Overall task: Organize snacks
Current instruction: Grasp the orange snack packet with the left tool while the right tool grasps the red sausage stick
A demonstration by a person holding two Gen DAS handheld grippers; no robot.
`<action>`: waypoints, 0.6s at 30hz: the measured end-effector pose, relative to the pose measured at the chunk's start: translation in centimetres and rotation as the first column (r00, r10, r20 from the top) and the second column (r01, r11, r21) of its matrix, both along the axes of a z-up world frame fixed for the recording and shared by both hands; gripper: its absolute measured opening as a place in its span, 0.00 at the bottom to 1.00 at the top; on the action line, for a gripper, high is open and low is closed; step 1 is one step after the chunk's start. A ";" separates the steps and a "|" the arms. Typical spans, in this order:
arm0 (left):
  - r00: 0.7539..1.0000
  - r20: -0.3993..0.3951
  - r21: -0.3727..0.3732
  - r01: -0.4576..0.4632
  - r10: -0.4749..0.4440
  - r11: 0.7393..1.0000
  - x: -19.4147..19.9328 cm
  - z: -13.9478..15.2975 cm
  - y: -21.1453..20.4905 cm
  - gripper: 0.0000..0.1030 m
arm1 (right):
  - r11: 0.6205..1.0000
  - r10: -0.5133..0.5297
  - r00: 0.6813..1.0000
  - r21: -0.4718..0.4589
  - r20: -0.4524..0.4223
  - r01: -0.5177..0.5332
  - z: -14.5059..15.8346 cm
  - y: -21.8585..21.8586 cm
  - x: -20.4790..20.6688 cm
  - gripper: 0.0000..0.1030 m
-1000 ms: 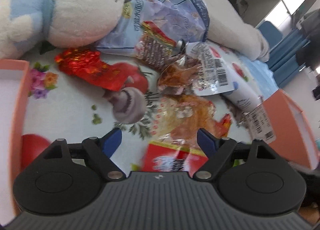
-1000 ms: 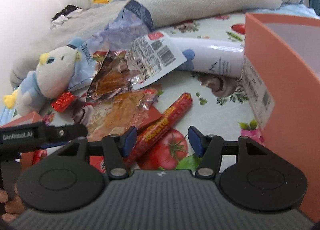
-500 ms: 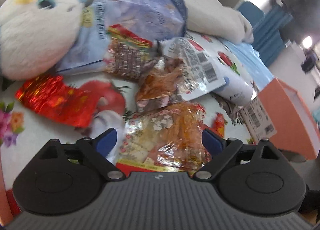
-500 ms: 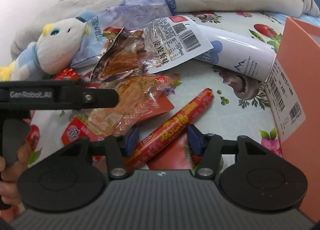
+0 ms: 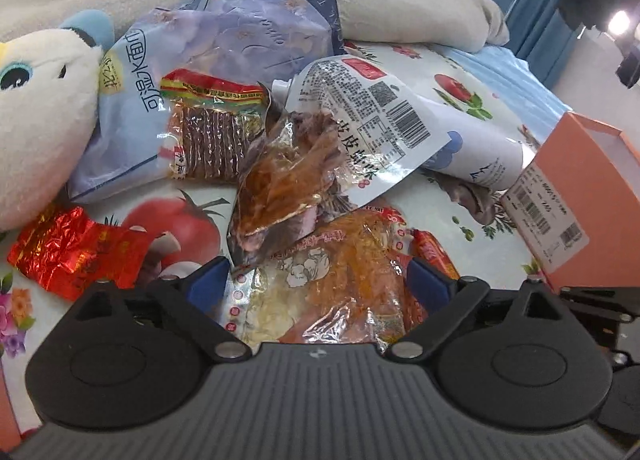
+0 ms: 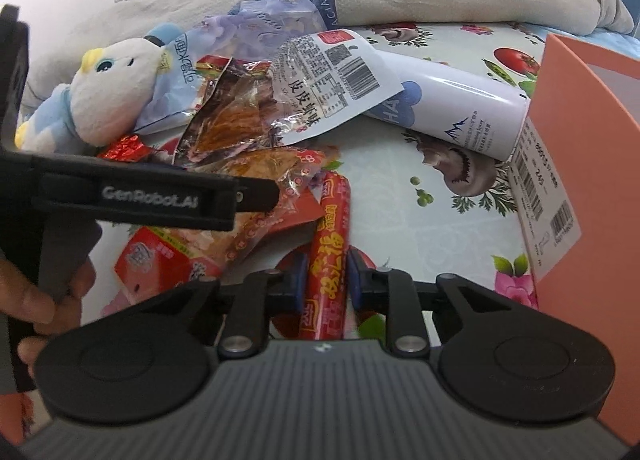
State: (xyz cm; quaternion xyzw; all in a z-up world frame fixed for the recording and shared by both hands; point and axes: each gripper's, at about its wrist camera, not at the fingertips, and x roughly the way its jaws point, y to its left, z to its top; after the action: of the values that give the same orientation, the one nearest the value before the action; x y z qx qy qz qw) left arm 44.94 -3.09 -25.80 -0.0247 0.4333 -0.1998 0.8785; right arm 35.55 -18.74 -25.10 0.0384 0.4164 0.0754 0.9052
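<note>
A: In the left view, our left gripper (image 5: 316, 280) has its jaws wide apart. A clear snack bag (image 5: 320, 292) with orange bits lies between them, but the pads do not press on it. So we hold nothing here yet.

B: What else do we see there?

A: A red foil pack (image 5: 76, 252) lies to the left. A plush toy (image 5: 36, 120) sits behind it. A white pouch (image 5: 376, 128) rests on top of the pile, and an orange box (image 5: 592, 196) stands to the right.

B: And in the right view?

A: Our right gripper (image 6: 323, 280) has just been closing, and now its jaws pinch the red sausage (image 6: 330, 256). The sausage lies on the cloth (image 6: 400, 196), with its far end beside the snack pile. The box (image 6: 580, 164) is near, on the right side.

B: So which step are we on?

A: We think we are picking up the sausage. Next we should lift it and carry it to the box, we guess. We must hold it tight so it does not slip. The left gripper needs to go lower and close on the bag.
</note>
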 end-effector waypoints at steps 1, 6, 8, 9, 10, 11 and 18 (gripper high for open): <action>1.000 0.012 0.023 0.001 -0.001 1.000 -0.1 0.0 -0.3 0.83 | 1.000 -0.003 1.000 0.001 -0.001 0.003 0.0 -0.1 0.1 0.24; 1.000 0.004 0.019 -0.001 0.001 1.000 -0.7 0.4 -0.5 0.67 | 1.000 -0.004 1.000 0.001 0.000 0.004 0.0 -0.2 -0.2 0.24; 1.000 -0.004 0.001 -0.005 0.005 1.000 -0.9 0.6 -0.4 0.54 | 1.000 -0.006 1.000 0.006 -0.002 0.006 0.0 -0.3 -0.2 0.24; 1.000 -0.008 -0.006 -0.008 0.008 1.000 -1.1 0.8 -0.3 0.51 | 1.000 -0.006 1.000 0.009 -0.004 0.006 0.1 -0.3 -0.3 0.24; 1.000 -0.009 -0.004 -0.011 0.011 1.000 -1.2 0.9 -0.3 0.46 | 1.000 -0.006 1.000 0.010 -0.003 0.006 0.2 -0.3 -0.5 0.24; 1.000 -0.005 0.003 -0.014 0.014 1.000 -1.5 1.1 -0.3 0.42 | 1.000 -0.004 1.000 0.009 -0.001 0.004 0.3 -0.3 -0.6 0.24; 0.997 -0.029 -0.015 -0.071 0.071 0.997 -3.9 2.0 0.9 0.36 | 1.000 0.010 1.000 0.003 0.007 -0.010 1.2 -0.8 -2.2 0.23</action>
State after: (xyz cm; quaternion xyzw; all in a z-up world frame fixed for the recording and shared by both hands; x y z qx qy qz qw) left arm 41.02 -2.18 -23.78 -0.0499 0.4430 -0.1714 0.8786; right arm 33.40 -19.51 -23.88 0.0374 0.4135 0.0809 0.9061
